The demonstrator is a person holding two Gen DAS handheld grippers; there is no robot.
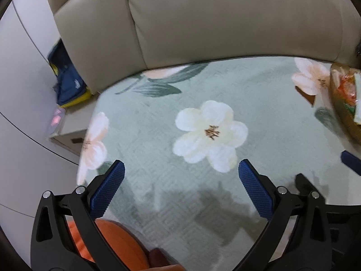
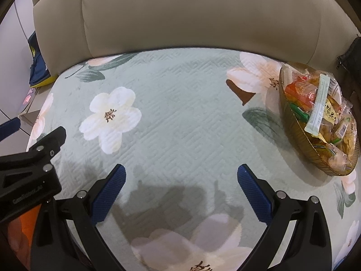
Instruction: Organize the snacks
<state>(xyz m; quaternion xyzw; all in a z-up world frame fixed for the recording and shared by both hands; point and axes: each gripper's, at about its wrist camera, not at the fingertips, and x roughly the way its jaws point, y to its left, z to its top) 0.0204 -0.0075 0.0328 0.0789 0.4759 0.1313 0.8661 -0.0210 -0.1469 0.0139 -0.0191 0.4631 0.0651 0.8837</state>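
A shallow, amber-brown ribbed basket (image 2: 293, 124) sits at the far right of the sofa seat, on a pale green quilted cover (image 2: 180, 113) printed with large white and peach flowers. It is heaped with wrapped snacks (image 2: 327, 117): crinkly clear packets showing golden-brown pieces, orange and red wrappers, a small green one, and a long pale stick pack lying slantwise across the top. From the left wrist view only a blurred edge of the basket (image 1: 345, 117) shows at the right margin. The right gripper (image 2: 181, 180) hangs above the near part of the cover, its blue-padded jaws spread wide with nothing between them, well apart from the basket. The left gripper (image 1: 181, 176) is likewise spread wide and empty, over the cover just near a white flower. Beige leather back cushions (image 2: 191, 15) rise at the far side. Orange cloth (image 1: 117, 239) shows at the near left, under the left gripper.
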